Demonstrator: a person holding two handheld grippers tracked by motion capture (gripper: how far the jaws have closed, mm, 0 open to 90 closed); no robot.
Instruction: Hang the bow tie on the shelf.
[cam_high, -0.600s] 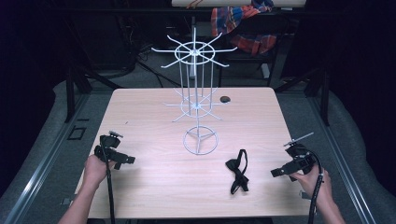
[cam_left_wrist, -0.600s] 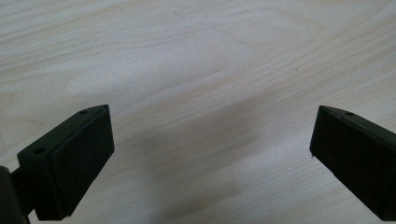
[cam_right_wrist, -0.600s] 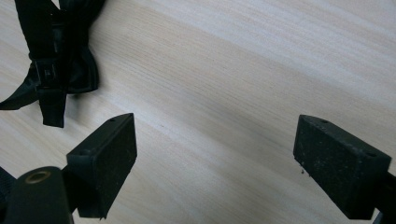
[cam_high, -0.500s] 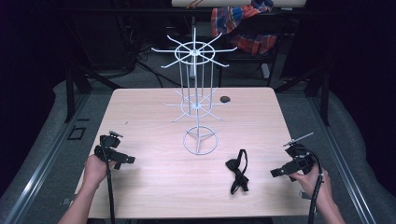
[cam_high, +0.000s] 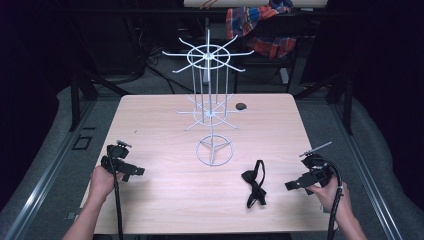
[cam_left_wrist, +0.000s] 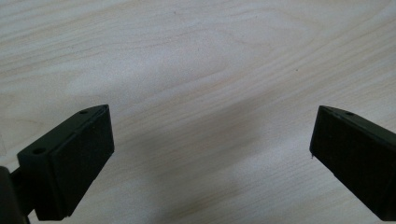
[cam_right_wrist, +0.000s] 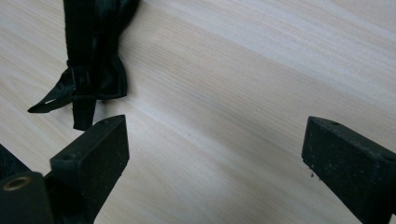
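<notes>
On the near right part of the table (cam_high: 150, 115), a black bow tie (cam_high: 253, 184) lies flat on the pale wood, between the round wire foot of the white display stand (cam_high: 209, 107) and the right gripper (cam_high: 295, 184), near that gripper but not touching it. The right gripper points toward the bow tie with its 2 jaws spread wide and nothing between them; in the right gripper view the tie's end and strap (cam_right_wrist: 91, 60) lie just beyond the left-hand jaw. The left gripper (cam_high: 134, 171) rests well apart on the other side of the table, its jaws likewise spread over bare wood, holding nothing. The bow tie looks light, soft and floppy, so it will likely sag and dangle from whichever point is pinched, and its fabric has a faint sheen that may make it somewhat slippery. The knotted middle, where the cloth bunches thickest, seems the firmest place to take hold; the thin strap is the better hold if the tie is meant to go over 1 of the stand's wire arms, though it lies so flat that the jaws may slide past it. How the strap runs and whether it is fastened cannot be made out from the high view, and the right gripper view cuts the tie off at the top edge. A small dark object (cam_high: 241, 106) behind the stand is too small to identify.
</notes>
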